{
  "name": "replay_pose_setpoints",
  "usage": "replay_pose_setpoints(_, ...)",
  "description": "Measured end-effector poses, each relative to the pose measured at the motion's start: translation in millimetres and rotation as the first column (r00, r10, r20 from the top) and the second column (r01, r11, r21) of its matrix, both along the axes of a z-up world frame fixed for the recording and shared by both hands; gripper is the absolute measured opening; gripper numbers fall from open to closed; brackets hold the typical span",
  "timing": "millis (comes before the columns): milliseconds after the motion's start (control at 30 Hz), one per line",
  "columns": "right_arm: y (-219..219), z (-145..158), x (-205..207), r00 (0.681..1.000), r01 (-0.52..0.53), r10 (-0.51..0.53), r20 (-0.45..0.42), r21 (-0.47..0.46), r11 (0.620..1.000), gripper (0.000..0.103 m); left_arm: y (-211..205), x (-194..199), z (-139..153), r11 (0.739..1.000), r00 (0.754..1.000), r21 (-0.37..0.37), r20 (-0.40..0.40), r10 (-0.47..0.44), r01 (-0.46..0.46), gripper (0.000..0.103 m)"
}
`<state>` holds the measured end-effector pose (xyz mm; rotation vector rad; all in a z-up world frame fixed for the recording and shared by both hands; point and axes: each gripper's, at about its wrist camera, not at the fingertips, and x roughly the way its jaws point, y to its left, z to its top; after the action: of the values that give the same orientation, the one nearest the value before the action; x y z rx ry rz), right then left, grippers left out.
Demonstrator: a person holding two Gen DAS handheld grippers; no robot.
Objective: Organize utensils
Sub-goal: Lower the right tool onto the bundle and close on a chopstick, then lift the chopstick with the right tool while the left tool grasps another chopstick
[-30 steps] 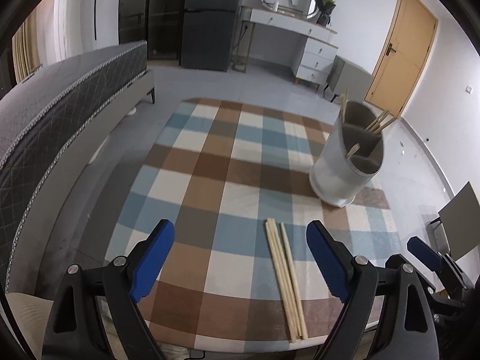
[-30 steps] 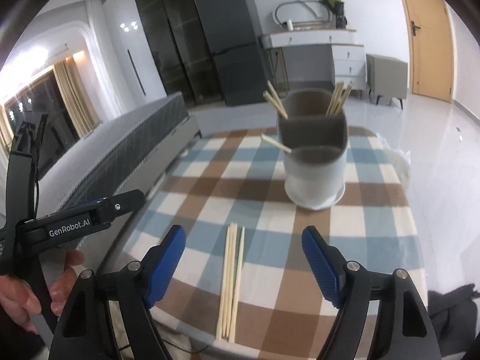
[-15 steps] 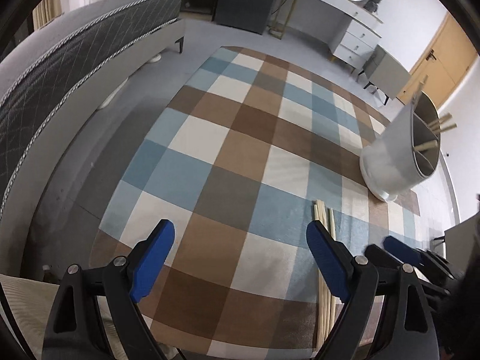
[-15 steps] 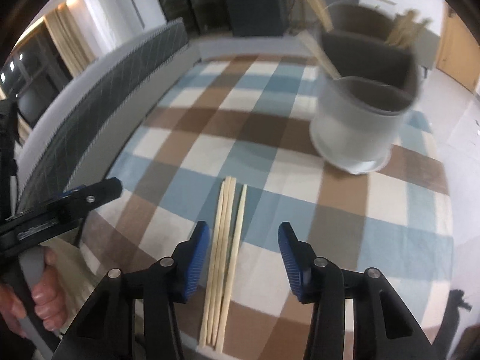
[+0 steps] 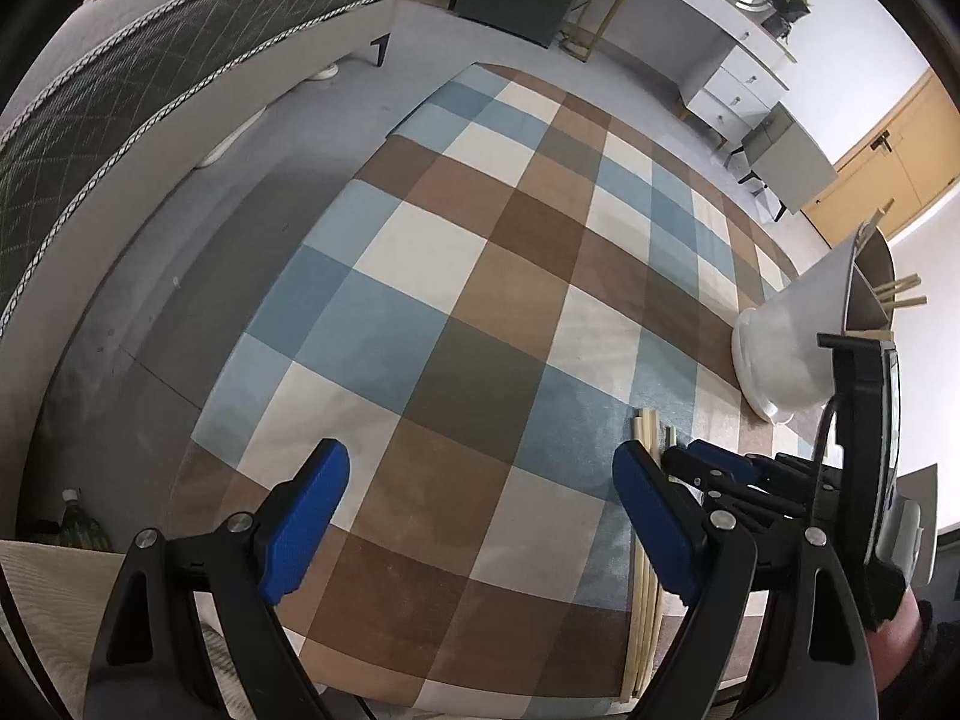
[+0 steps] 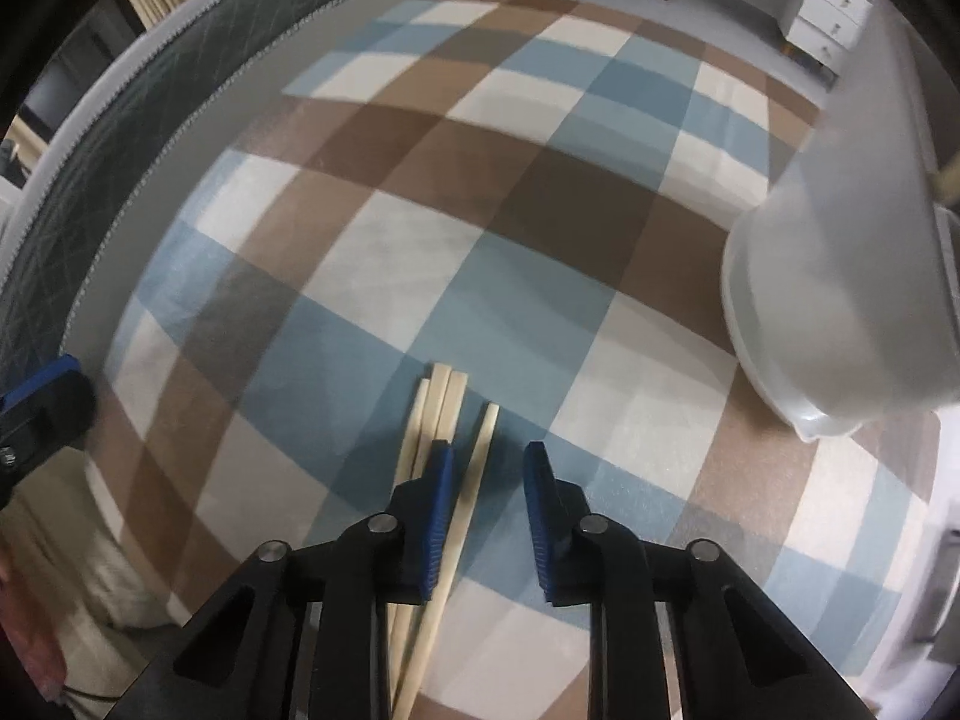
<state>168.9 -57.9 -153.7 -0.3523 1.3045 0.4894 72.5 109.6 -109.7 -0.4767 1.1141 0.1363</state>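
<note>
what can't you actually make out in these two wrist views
- Chopsticks: in the right wrist view, their near ends run under the right gripper; whether a blue pad touches the lone chopstick is unclear.
- Utensil holder: right wrist view, blurred and cut off by the edge, compartments unseen.
- Left wrist view: the holder's inside is hidden by its wall and the right gripper's body.
- Bottle: left wrist view, too small, at the dark rim.

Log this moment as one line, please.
phase: reaching | right gripper: fingers have just been closing, one pale wooden chopstick between them, not yet pinched | left gripper: open, empty | white utensil holder: upright
</note>
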Motion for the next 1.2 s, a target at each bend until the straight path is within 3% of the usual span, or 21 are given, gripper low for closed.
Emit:
replay_pose_setpoints(100, 7.7, 0.6, -2.9, 1.000, -0.021, 0.022, 0.019, -0.033, 0.999, 0.017, 3.8, -0.2, -1.8, 1.000, 1.000, -0.009, -0.011, 0.013, -0.013, 0.086)
replay_pose_setpoints(200, 11.9, 1.1, -6.1, 0.999, -0.033, 0.034, 0.028, -0.034, 0.999, 0.006, 5.9, -0.7, -3.0, 1.000, 1.000, -0.009, -0.018, 0.021, -0.021, 0.086)
replay_pose_setpoints(300, 11.0, 2.5, -8.5, 0.999, -0.021, 0.022, 0.045, -0.021, 1.000, 0.004, 6.4, -0.9, -5.3, 1.000, 0.999, -0.005, -0.028, 0.021, -0.022, 0.086)
replay_pose_setpoints(400, 3.4, 7.5, -12.2, 0.998, 0.004, -0.006, 0.063, 0.025, 1.000, 0.004, 5.0, -0.5, -9.0, 1.000, 0.999, -0.006, -0.044, 0.007, -0.007, 0.086)
replay_pose_setpoints(567, -23.9, 26.4, -16.6, 0.990, 0.087, -0.105, 0.094, 0.178, 0.980, 0.004, -5.9, 1.5, -17.6, 0.999, 0.996, 0.000, -0.076, -0.035, 0.035, 0.086)
replay_pose_setpoints(700, -50.7, 46.8, -22.5, 0.971, 0.170, -0.214, 0.110, 0.316, 0.934, 0.004, -26.4, 4.7, -26.2, 0.994, 0.989, -0.018, -0.102, -0.105, 0.104, 0.086)
replay_pose_setpoints(933, -108.2, 62.6, -29.4, 0.915, 0.304, -0.394, 0.079, 0.506, 0.807, 0.004, -68.1, 12.5, -46.0, 0.975, 0.960, -0.006, -0.173, -0.221, 0.223, 0.086)
replay_pose_setpoints(1033, -130.6, 63.9, -32.7, 0.892, 0.344, -0.449, 0.056, 0.563, 0.752, 0.004, -79.5, 14.1, -48.2, 0.970, 0.957, 0.036, -0.178, -0.230, 0.240, 0.086)
replay_pose_setpoints(1200, -152.4, 65.8, -33.2, 0.869, 0.371, -0.493, 0.036, 0.611, 0.699, 0.004, -91.5, 14.4, -50.5, 0.960, 0.955, 0.119, -0.190, -0.229, 0.253, 0.086)
